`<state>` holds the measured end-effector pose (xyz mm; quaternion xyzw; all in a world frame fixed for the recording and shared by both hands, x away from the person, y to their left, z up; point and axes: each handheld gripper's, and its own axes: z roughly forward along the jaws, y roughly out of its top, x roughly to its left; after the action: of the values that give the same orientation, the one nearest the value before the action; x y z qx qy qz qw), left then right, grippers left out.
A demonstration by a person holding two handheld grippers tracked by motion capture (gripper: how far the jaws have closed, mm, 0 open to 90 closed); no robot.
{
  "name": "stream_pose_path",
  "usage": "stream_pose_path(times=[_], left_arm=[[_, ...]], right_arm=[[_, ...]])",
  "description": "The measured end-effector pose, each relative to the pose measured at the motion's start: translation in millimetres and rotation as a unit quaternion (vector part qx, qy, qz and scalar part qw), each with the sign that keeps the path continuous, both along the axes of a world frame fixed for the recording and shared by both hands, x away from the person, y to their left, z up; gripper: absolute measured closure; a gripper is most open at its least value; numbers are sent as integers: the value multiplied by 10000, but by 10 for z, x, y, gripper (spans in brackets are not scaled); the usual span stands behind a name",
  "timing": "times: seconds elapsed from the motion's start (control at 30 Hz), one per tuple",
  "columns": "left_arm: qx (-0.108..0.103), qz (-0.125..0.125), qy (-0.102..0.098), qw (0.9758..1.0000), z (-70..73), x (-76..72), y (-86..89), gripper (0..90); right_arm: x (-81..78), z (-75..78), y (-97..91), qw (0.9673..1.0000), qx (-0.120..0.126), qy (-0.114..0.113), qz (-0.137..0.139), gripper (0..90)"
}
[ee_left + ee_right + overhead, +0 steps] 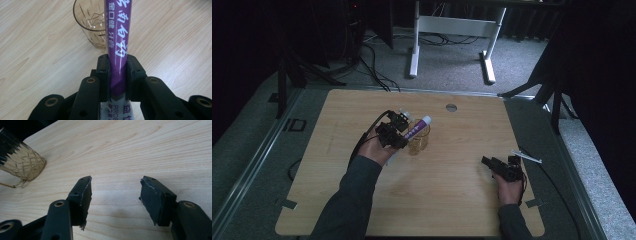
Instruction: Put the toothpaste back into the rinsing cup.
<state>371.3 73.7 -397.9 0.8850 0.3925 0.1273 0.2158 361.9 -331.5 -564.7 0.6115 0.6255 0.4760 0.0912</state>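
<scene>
A purple toothpaste tube with white lettering is clamped between the jaws of my left gripper, near its flat crimped end. In the left gripper view the tube runs up from the pads and crosses over the rim of a clear amber cut-glass cup. The cup stands upright on the table just right of that gripper. Near the right front of the table my right gripper stands open with nothing between its jaws. The cup shows at the upper left of the right gripper view.
The wooden table has a round cable hole near its far edge. A thin silver stick lies by the right edge next to the right gripper. Cables and white desk legs stand on the floor behind.
</scene>
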Motion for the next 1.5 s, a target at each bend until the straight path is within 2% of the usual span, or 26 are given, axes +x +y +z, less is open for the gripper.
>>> stream_pose_path(times=[0.2,0.3,0.47,0.6,0.67,0.73,0.83,0.97,1.07,1.23,1.33,1.5], left_arm=[[32,-2,41,10000,21,34,14,759],[26,17,68,10000,12,53,27,759],[53,45,117,9999,-6,88,47,760],[73,72,159,9998,-25,127,55,759],[123,81,176,9997,-26,136,53,760],[167,88,162,9997,-15,139,50,760],[166,80,159,9997,-1,146,52,760],[188,80,160,9997,14,158,37,760],[219,72,175,9996,15,173,34,760],[260,85,193,9994,24,191,39,760],[249,95,202,9994,28,198,45,760],[281,91,247,9993,17,204,46,760]], right_arm=[[-12,7,39,9999,-118,-10,43,435],[-18,11,79,9997,-199,0,111,483],[-26,35,233,9982,-429,-62,421,530],[-25,75,375,9961,-476,-185,713,578],[-28,111,463,9936,-677,-275,857,590],[-31,146,537,9913,-771,-378,1001,610],[-24,175,591,9896,-806,-448,1104,625],[14,216,678,9873,-857,-513,1236,713],[23,245,756,9833,-990,-645,1384,762],[74,293,902,9786,-1078,-722,1596,779],[107,318,1029,9746,-1152,-778,1758,781],[157,344,1205,9662,-1262,-949,2036,848]])
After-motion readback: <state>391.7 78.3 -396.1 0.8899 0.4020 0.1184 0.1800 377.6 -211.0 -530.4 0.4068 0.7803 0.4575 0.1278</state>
